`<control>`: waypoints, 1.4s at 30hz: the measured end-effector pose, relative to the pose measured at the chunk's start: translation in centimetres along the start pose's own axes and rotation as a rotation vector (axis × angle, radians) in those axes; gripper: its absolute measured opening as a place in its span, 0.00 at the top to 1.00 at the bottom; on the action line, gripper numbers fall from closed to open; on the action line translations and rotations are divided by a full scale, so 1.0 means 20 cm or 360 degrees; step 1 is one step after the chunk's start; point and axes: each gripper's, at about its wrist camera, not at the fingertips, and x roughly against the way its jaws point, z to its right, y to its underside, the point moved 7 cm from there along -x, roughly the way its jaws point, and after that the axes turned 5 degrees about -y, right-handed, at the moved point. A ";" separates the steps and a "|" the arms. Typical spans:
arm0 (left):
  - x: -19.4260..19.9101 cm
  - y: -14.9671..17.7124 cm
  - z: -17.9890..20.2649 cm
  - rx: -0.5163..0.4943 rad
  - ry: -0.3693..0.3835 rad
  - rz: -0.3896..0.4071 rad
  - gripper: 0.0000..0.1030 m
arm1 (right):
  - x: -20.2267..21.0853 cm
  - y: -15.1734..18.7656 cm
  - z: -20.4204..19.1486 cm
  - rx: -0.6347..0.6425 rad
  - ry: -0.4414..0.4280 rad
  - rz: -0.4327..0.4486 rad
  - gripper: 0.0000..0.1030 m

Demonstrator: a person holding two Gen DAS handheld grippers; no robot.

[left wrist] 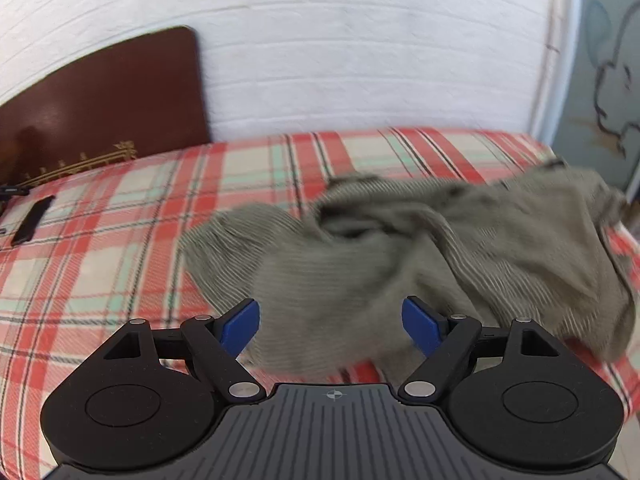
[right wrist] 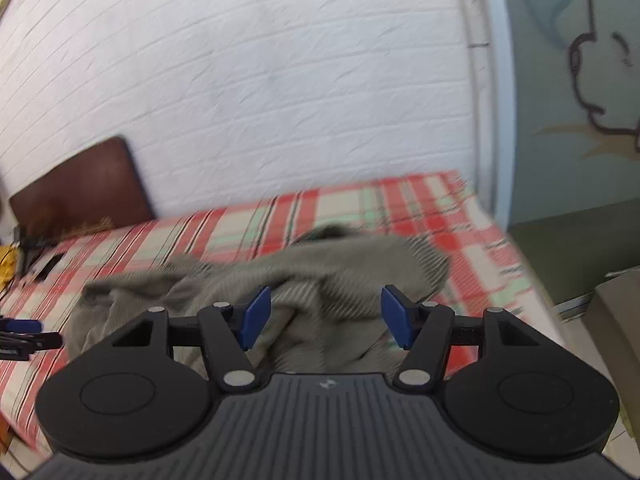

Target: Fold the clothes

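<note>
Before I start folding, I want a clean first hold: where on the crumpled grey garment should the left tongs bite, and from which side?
Probably the flat lobe of the grey ribbed garment that lies spread on the plaid sheet at its left end. Come in from the left, low along the bed: that edge looks thin and free, while the middle is bunched. The left tongs are open.

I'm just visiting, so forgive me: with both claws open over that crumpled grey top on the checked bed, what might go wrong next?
The grey garment lies bunched in overlapping folds, so the open left gripper or right gripper may pinch several layers instead of one edge. Its right end sits close to the edge of the plaid bed cover, so a tug could drag it off. Both views are blurred, so aim may be poor.
</note>
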 end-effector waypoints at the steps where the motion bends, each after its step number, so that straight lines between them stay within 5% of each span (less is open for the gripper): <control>1: -0.02 0.02 0.04 -0.0040 0.0001 -0.0009 0.15 | -0.02 0.02 -0.03 0.0013 -0.0026 -0.0029 0.36; 7: -0.14 0.03 0.20 -0.0204 0.0036 0.0021 0.15 | -0.02 0.06 -0.09 0.0025 -0.0053 -0.0050 0.36; 12: -0.26 0.02 0.21 -0.0153 -0.0029 -0.0015 0.18 | -0.02 0.10 -0.09 0.0009 -0.0048 -0.0082 0.30; 13: -0.27 0.01 0.21 -0.0143 -0.0036 -0.0022 0.37 | -0.02 0.11 -0.09 0.0003 -0.0045 -0.0092 0.30; 14: -0.28 0.01 0.21 -0.0126 -0.0029 -0.0031 0.66 | -0.02 0.12 -0.09 -0.0003 -0.0045 -0.0099 0.30; 15: -0.27 0.00 0.19 -0.0086 -0.0017 -0.0032 0.80 | -0.02 0.13 -0.10 -0.0007 -0.0049 -0.0107 0.30; 18: -0.22 -0.03 0.13 0.0083 0.0023 -0.0014 0.96 | -0.02 0.15 -0.11 -0.0006 -0.0072 -0.0119 0.30; 22: -0.08 -0.10 -0.04 0.0321 0.0048 0.0087 0.97 | -0.02 0.16 -0.15 0.0006 -0.0123 -0.0134 0.30; 29: 0.11 -0.13 -0.25 0.0407 -0.0121 0.0249 0.97 | -0.04 0.19 -0.23 0.0028 -0.0205 -0.0169 0.30; 42: -0.06 0.12 -0.64 0.0701 -0.0351 0.0009 0.97 | -0.01 0.17 -0.09 -0.0035 -0.0067 -0.0135 0.30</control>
